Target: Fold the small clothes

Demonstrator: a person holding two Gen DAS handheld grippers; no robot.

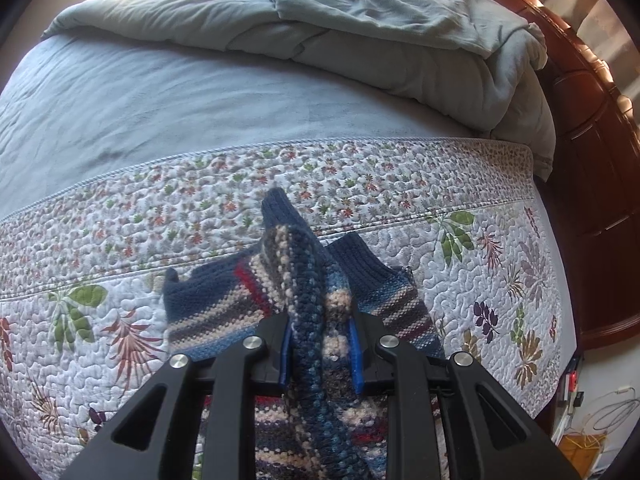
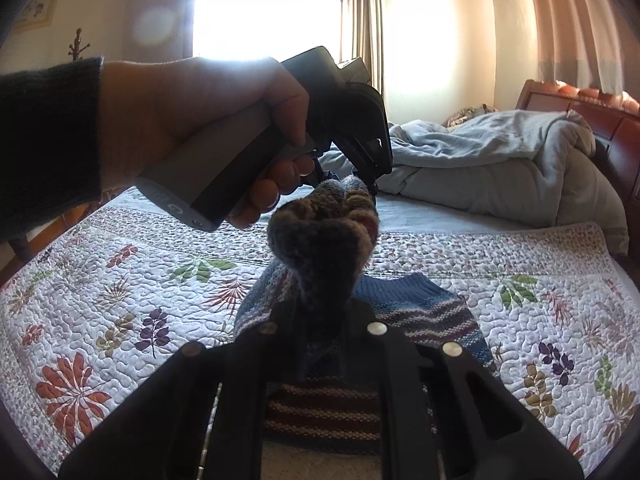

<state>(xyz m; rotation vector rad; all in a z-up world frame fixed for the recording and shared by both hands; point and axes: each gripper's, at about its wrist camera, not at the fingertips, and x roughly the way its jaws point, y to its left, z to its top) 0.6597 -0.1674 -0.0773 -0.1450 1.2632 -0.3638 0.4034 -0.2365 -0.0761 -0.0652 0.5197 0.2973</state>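
Note:
A small striped knit sweater (image 1: 224,312) in blue, cream and red lies partly on the floral quilt (image 1: 120,240). My left gripper (image 1: 322,344) is shut on a bunched fold of it, lifted off the quilt, blue pads (image 1: 356,344) pressing both sides. In the right wrist view the same knit sweater (image 2: 320,236) rises as a thick bunch between the black fingers of my right gripper (image 2: 324,320), which is shut on it. Beyond the bunch, a hand holds the left gripper (image 2: 370,182), which pinches the far end of the raised fold. The sweater's blue ribbed hem (image 2: 400,284) rests on the quilt.
A rumpled grey-blue duvet (image 1: 360,32) is heaped at the far side of the bed. A dark wooden headboard (image 1: 592,120) runs along the right. A bright window and curtains (image 2: 360,20) stand behind. Cables and small items (image 1: 580,432) lie on the floor at the right.

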